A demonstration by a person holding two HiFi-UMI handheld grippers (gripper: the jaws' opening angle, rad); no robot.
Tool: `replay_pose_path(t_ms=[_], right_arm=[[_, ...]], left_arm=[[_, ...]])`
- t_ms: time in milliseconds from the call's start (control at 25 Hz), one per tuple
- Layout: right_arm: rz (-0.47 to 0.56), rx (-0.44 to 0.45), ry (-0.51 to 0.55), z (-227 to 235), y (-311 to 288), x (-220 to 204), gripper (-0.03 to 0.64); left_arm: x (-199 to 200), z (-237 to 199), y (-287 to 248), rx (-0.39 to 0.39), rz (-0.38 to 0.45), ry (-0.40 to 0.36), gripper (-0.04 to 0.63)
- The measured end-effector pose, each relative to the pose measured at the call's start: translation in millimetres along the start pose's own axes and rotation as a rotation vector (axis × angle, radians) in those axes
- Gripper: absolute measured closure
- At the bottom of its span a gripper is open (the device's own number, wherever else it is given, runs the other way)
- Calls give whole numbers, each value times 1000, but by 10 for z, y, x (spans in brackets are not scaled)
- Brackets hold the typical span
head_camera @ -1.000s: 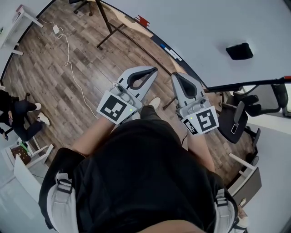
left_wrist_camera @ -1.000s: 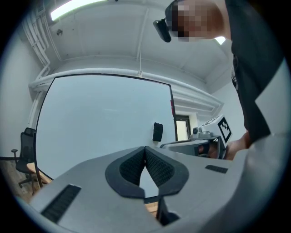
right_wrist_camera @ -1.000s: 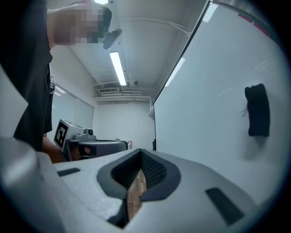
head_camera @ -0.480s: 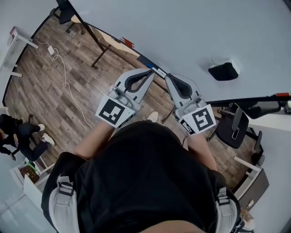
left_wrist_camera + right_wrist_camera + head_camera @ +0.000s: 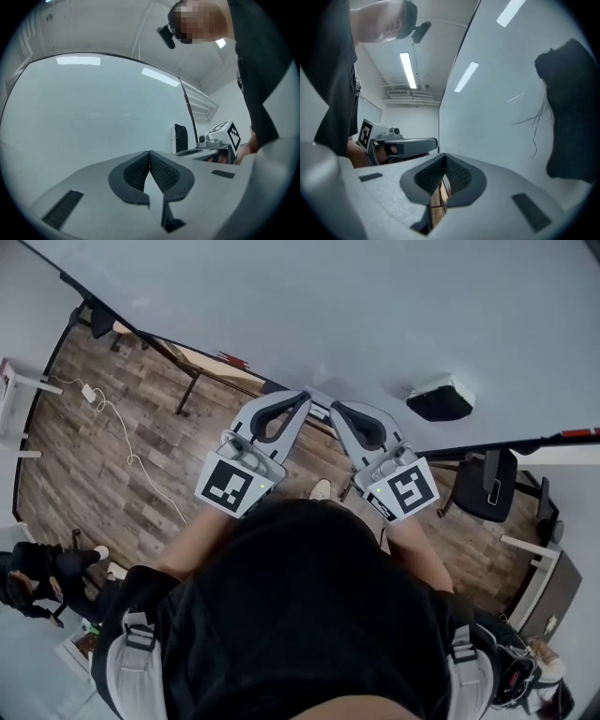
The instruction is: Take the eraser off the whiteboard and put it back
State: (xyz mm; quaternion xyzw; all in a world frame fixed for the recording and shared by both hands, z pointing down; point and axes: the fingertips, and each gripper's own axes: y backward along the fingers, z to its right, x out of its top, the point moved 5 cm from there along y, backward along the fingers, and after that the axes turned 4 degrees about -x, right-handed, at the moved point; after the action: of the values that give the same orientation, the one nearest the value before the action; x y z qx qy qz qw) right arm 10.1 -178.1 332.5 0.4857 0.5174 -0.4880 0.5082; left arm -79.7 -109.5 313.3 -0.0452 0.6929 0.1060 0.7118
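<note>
The eraser (image 5: 441,397), black with a white back, clings to the whiteboard (image 5: 356,306), right of both grippers. My left gripper (image 5: 305,397) and right gripper (image 5: 335,409) are held side by side, level, their tips close to the board's lower edge. Both are shut with nothing between the jaws. In the left gripper view the shut jaws (image 5: 149,153) face the board, with the eraser (image 5: 181,138) and the right gripper (image 5: 213,144) off to the right. In the right gripper view the eraser (image 5: 572,112) looms large at the right of the shut jaws (image 5: 444,155).
The board stands on dark legs (image 5: 187,390) over a wooden floor (image 5: 112,484), with a ledge holding markers (image 5: 230,360). A black office chair (image 5: 483,488) sits to the right, a white cable (image 5: 122,432) at the left, and a seated person (image 5: 37,577) at the lower left.
Both grippers have moved in toward the whiteboard, still shut. The board fills more of the head view, and the eraser now sits closer to the right gripper.
</note>
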Motion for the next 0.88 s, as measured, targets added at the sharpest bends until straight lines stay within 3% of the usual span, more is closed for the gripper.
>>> replay_pose_path(t_ms=[280,640,880], right_arm=[[5,-222,27,113,-88,53,615],[43,-622,105,153,157,223,614],[63,-865,120,247,452,319,596]], left_arm=[[-61,-245,-287,-221,5,38,600],[-59,-291,-507,-483,48,60,600],[-39,-197,-617,-605,57,64,600]])
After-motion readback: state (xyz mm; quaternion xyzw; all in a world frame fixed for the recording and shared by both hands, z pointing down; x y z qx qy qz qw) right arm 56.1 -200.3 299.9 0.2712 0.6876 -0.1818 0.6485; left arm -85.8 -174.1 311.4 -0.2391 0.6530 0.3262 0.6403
